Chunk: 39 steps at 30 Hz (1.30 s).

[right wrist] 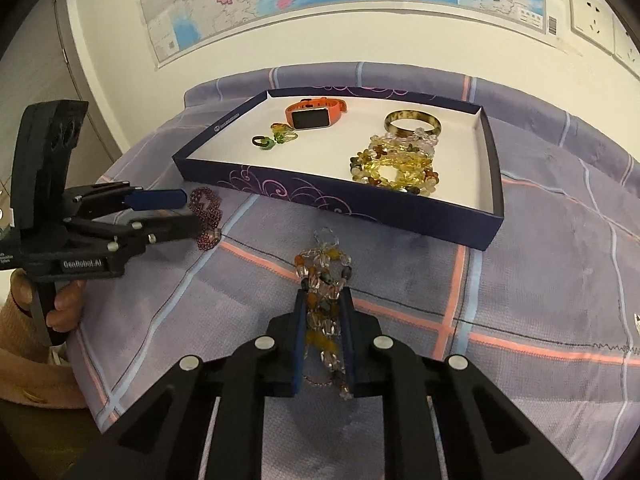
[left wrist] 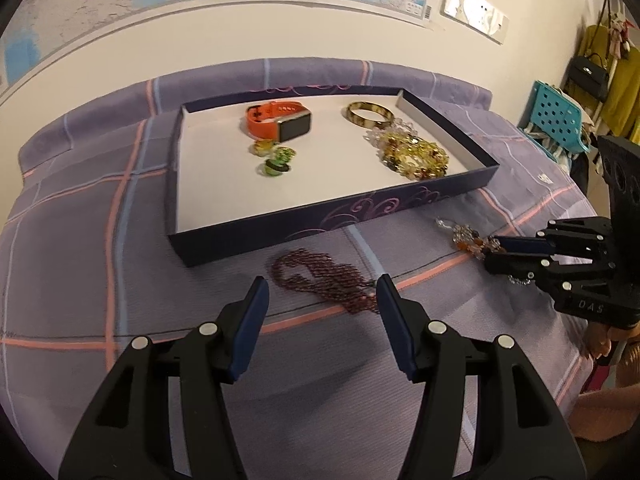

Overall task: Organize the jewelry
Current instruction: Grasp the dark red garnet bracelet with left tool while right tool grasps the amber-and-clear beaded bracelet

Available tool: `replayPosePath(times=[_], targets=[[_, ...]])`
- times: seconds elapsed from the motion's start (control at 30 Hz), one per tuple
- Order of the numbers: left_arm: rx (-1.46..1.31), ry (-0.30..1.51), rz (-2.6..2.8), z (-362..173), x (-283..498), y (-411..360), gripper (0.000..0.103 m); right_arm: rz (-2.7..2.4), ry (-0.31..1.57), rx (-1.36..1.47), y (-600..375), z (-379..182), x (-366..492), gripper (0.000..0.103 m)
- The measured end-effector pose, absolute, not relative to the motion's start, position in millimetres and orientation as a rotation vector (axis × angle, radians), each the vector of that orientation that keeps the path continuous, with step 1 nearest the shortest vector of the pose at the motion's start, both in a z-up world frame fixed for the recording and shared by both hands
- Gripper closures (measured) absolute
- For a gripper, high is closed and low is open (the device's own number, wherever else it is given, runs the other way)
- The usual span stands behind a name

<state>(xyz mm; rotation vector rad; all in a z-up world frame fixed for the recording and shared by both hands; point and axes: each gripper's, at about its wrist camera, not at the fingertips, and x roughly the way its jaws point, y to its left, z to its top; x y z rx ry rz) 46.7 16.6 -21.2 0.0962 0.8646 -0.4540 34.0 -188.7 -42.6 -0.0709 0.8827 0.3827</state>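
While my right tool (right wrist: 323, 340) sits closed around the bead strand (right wrist: 324, 280), I judge the strand light, limp and a bit slippery: glass-like and amber beads on a thin thread, nothing stiff to lever against. It lies on the bedspread (right wrist: 520, 280) just in front of the box (right wrist: 460, 224), touching neither wall nor rim. Its long axis runs straight along my tool's fingers, the looped clear end pointing at the box's front wall and the tail trailing back between the pads. I'd say the bunched middle, where the beads are thickest, is the right hold; a pinch on one bead would likely slip.

My left tool (left wrist: 320, 292) stands wide apart, holding nothing, over the purple chain (left wrist: 320, 280), which lies in a loose figure-eight heap in front of the box, its length running slantwise away from the front wall. That one looks soft and floppy too; I'd scoop the dense knot near my right pad.

Inside the box lie the watch (left wrist: 280, 122), bangle (left wrist: 370, 114), rings (left wrist: 274, 158) and a heap of yellow beads (left wrist: 412, 152).
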Motion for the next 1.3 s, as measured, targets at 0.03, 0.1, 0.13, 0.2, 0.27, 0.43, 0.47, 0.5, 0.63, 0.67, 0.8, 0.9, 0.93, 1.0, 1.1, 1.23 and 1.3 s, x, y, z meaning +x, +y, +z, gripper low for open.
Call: replayPosePath(times=[0.03, 0.1, 0.13, 0.2, 0.27, 0.43, 0.47, 0.5, 0.63, 0.67, 0.8, 0.9, 0.93, 1.0, 1.1, 1.23, 1.3], targets=[[0.102, 0.871, -0.462, -22.0, 47.4, 14.0, 0.043, 0.381, 0.882, -0.069, -189.0, -42.6, 34.2, 0.089], [0.12, 0.876, -0.479, -23.1, 48.0, 6.9, 0.041, 0.383, 0.883, -0.065, -189.1, -43.2, 35.3, 0.089], [0.13, 0.877, -0.487, -23.6, 48.0, 4.0, 0.04, 0.382, 0.881, -0.064, -188.9, -43.1, 35.8, 0.089], [0.152, 0.877, -0.496, -24.9, 47.3, -3.3, 0.04, 0.384, 0.881, -0.056, -188.7, -43.0, 36.9, 0.089], [0.178, 0.893, -0.493, -28.4, 48.7, -10.2, 0.041, 0.385, 0.881, -0.055, -188.2, -43.1, 37.2, 0.089], [0.226, 0.878, -0.455, -29.8, 46.7, -15.8, 0.058, 0.387, 0.882, -0.055, -188.2, -43.2, 36.9, 0.089], [0.223, 0.877, -0.453, -29.2, 46.9, -15.1, 0.063, 0.387, 0.881, -0.056, -188.2, -43.0, 36.8, 0.089], [0.218, 0.875, -0.446, -28.8, 47.0, -13.6, 0.073, 0.387, 0.881, -0.056, -188.3, -43.2, 36.8, 0.089], [0.19, 0.881, -0.455, -27.0, 45.7, -6.0, 0.089, 0.387, 0.88, -0.057, -188.1, -43.3, 36.8, 0.089], [0.182, 0.882, -0.458, -27.2, 45.0, -4.3, 0.089, 0.386, 0.879, -0.057, -188.2, -43.1, 36.7, 0.089], [0.152, 0.884, -0.462, -25.6, 41.4, 2.6, 0.091, 0.396, 0.871, -0.027, -190.9, -41.2, 36.3, 0.089], [0.108, 0.89, -0.476, -23.3, 39.9, 11.3, 0.091, 0.41, 0.864, 0.0, -192.8, -37.9, 36.3, 0.089], [0.103, 0.886, -0.473, -22.2, 38.9, 13.3, 0.091, 0.415, 0.858, 0.008, -193.4, -35.6, 36.1, 0.09], [0.087, 0.88, -0.475, -18.8, 37.4, 17.2, 0.091, 0.418, 0.848, 0.01, -193.3, -32.1, 35.9, 0.091], [0.066, 0.859, -0.481, -10.8, 33.6, 22.0, 0.095, 0.428, 0.832, 0.023, -193.9, -25.4, 36.1, 0.091], [0.051, 0.841, -0.492, -2.0, 30.4, 24.5, 0.102, 0.432, 0.82, 0.035, -195.7, -18.6, 36.0, 0.092], [0.053, 0.835, -0.493, 0.0, 30.1, 24.3, 0.102, 0.448, 0.815, 0.058, -197.4, -15.0, 35.8, 0.092]])
